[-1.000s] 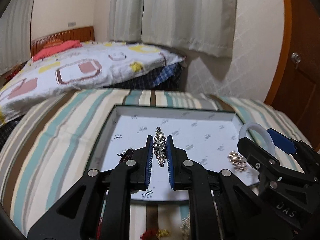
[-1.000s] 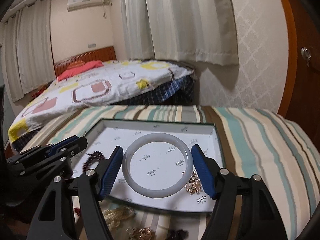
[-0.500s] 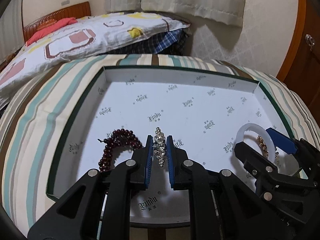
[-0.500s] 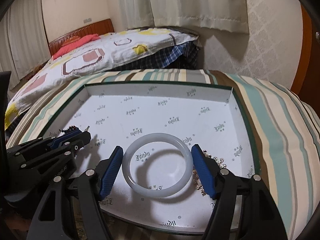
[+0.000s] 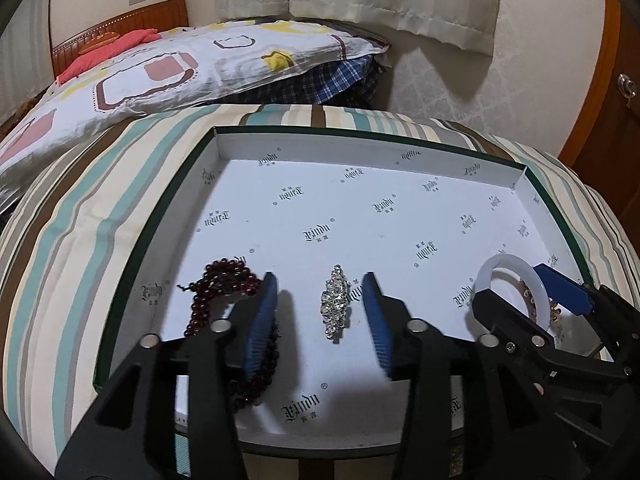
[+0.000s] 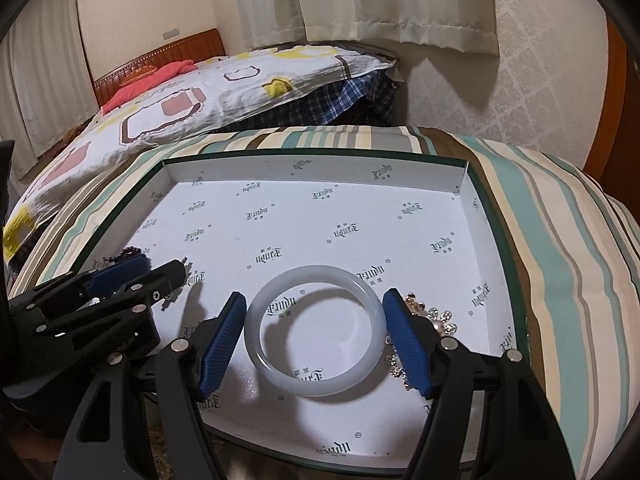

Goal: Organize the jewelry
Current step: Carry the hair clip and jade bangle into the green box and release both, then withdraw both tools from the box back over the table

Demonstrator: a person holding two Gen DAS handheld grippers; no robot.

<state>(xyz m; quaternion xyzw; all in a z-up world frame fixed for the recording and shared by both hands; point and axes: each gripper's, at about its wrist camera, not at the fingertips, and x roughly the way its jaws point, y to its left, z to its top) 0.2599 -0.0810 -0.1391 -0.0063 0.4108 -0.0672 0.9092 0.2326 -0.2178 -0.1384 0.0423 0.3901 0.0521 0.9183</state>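
Note:
A white printed box (image 5: pixel 360 138) lies on a striped cloth. My left gripper (image 5: pixel 320 278) hangs low over the box floor with its jaws opening. A rhinestone brooch (image 5: pixel 335 306) lies flat between the pads, touched by neither. A dark red bead bracelet (image 5: pixel 218 284) sits just left of it, partly under the left finger. My right gripper (image 6: pixel 314 295) is shut on a white bangle (image 6: pixel 320 386), which rests on the box floor with a pad against each side. A gold and pearl brooch (image 6: pixel 440 318) lies behind the right pad. My left gripper (image 6: pixel 160 266) shows at the left of the right wrist view.
The striped cloth (image 5: pixel 100 220) surrounds the box on all sides. A bed with a patterned quilt (image 5: pixel 160 68) stands beyond it, curtains hang behind, and a wooden door (image 5: pixel 616 80) is at the right edge. The far half of the box floor (image 6: pixel 340 208) is bare.
Both grippers came down into the box. The left jaws have spread and let go of the rhinestone brooch, which now lies on the floor. The bangle stays between the right pads.

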